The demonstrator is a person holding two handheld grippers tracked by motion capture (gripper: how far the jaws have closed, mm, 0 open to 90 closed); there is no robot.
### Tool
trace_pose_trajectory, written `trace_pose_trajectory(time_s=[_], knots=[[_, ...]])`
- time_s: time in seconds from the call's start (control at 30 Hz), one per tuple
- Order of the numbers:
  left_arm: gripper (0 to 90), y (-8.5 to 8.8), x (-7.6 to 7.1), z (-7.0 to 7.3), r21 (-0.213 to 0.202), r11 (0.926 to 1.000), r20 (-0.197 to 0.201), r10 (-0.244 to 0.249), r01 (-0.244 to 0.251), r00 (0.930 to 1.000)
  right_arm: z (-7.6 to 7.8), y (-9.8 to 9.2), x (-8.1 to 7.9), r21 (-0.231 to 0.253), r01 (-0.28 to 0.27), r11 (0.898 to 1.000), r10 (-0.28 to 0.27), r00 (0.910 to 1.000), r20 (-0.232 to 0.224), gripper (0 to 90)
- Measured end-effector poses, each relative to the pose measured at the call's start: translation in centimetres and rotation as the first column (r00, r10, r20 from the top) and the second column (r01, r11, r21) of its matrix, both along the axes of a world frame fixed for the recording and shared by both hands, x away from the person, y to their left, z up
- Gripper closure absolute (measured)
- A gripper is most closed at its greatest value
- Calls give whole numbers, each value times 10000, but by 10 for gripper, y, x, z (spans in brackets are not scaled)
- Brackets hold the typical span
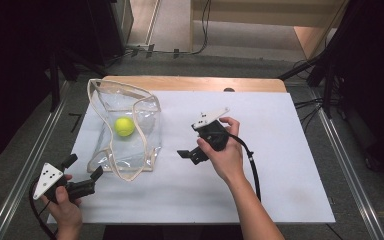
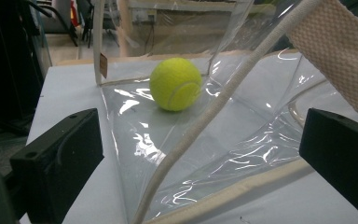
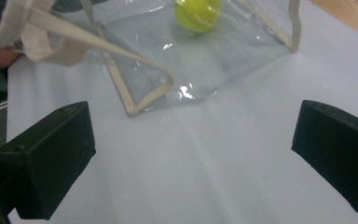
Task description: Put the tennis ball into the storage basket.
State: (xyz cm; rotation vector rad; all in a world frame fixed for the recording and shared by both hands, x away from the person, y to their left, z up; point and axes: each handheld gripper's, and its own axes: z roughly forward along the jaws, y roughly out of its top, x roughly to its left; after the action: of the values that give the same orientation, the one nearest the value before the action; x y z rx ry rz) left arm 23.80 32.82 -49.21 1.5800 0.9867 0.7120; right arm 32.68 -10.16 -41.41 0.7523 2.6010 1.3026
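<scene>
Both your tongs, left tongs and right tongs, gape empty; next, likely grip the clear bag holding the tennis ball.

Around the bench: surface, rails and floor

A wooden bench carries a white sheet that covers nearly all of its top, leaving a bare strip of wood along the far edge, where a small dark object, too small to identify, sits. Metal rails run along both sides. Beyond lies grey floor with black cables near the right rail, dark stand legs and light wooden furniture at the back.
</scene>
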Motion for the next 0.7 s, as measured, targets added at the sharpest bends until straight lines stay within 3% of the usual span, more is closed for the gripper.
trace_pose_trajectory(time_s=[0.27,0.7], knots=[[0,-2,0,0,246,9997,-27,20,-20,10000,-27,-17,-20,91,359,9993,-359,9993,-67,0],[0,-3,-1,-1,325,9995,-34,52,-51,10000,-36,-51,-40,159,1031,9945,-1032,9946,53,0]])
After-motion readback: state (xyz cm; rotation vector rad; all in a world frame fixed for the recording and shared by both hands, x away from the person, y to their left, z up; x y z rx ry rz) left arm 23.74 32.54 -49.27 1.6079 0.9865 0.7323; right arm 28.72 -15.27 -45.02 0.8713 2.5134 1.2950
